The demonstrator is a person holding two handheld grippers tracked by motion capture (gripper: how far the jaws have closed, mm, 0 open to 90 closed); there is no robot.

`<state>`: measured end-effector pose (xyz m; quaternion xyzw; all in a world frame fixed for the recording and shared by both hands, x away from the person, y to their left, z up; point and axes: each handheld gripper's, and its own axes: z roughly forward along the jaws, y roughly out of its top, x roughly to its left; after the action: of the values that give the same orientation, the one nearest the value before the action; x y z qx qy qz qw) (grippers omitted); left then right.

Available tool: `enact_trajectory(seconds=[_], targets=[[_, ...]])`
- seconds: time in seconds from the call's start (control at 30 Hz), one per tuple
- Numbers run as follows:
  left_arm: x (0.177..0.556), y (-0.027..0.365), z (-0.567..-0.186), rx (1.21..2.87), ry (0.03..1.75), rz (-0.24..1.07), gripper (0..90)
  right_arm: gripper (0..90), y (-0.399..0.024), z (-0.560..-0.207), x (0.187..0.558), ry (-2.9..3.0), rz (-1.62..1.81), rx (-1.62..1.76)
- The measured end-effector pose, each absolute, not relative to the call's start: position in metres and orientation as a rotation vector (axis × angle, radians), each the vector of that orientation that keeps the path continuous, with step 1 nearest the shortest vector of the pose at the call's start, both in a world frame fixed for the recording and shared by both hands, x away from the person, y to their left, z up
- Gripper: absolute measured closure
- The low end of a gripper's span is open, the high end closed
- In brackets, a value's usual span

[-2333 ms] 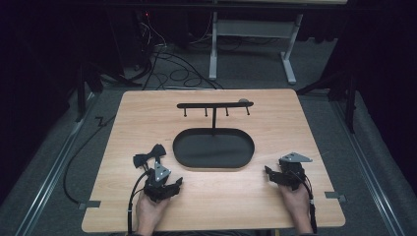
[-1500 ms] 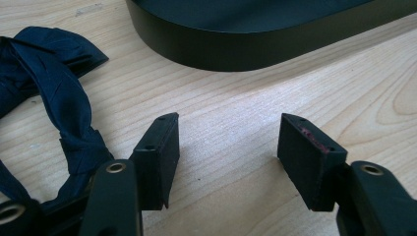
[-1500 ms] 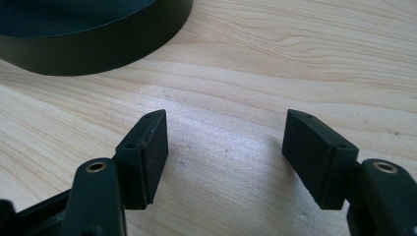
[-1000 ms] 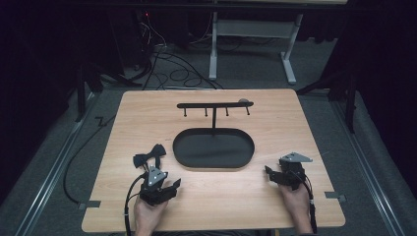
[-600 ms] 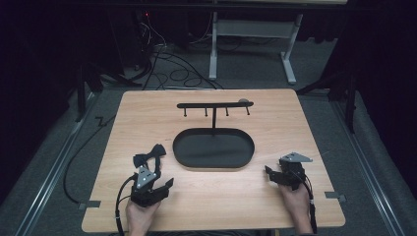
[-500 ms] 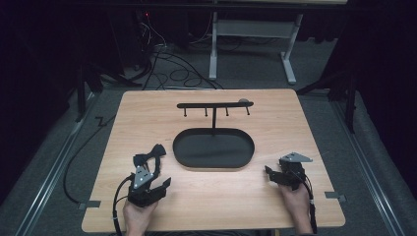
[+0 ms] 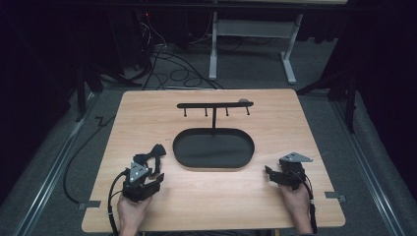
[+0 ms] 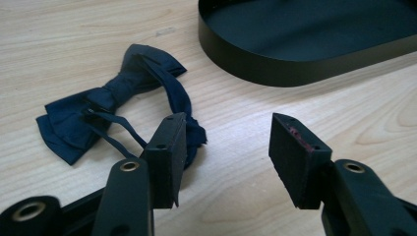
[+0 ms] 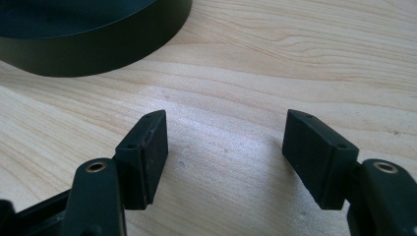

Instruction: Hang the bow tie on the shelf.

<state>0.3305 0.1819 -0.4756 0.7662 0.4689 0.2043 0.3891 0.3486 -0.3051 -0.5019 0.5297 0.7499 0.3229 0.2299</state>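
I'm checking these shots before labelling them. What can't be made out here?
- Bow tie: in the left gripper view, the left tongs cover its strap end.
- Oval tray: cut off by the top edge there; its inside is too dark.
- Hanger rack: in the high view, its pegs are too small to read.
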Motion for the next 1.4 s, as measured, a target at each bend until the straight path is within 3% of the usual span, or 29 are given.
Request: enact_trajectory(seconds=[1.0,1.4], targets=[[0.366,0.175,-0.494,2.07,1.275,0.525,57.9,35.4,-0.305,-0.502,0.349,2.064,0.892,1.458],[0.369,0.176,-0.496,2.076,1.281,0.503,69.9,35.4,-0.305,-0.502,0.349,2.064,0.893,1.458]])
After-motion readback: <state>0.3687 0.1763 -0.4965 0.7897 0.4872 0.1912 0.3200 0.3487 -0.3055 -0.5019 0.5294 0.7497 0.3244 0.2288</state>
